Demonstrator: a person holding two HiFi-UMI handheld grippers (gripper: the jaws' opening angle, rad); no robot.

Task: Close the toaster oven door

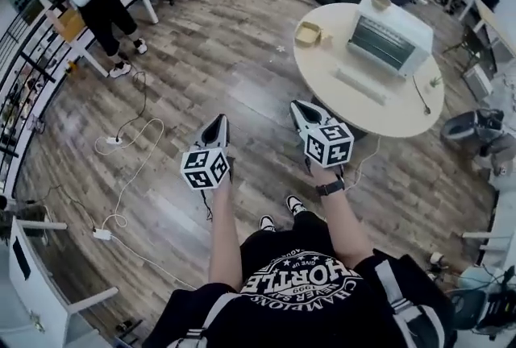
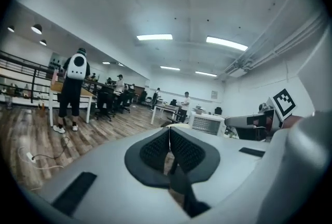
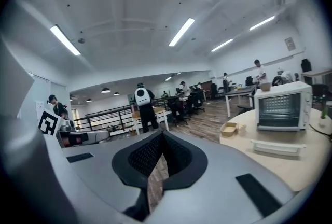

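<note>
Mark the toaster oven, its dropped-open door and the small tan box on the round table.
toaster oven point(image 1: 381, 42), head view, middle of its front opening.
door point(image 1: 360, 85), head view, middle of the lowered white flap.
tan box point(image 1: 307, 33), head view, its inside floor.

Upside down across the black T-shirt point(image 1: 302, 290), white arched print: big letters roughly "HORTLE", cut off at one end, small "1999" by it, then "NEVER STOPS" and "CHAMPIONS" curving along, "GIVE UP" at the edge nearest the grippers; smaller lettering too tiny to read
</note>
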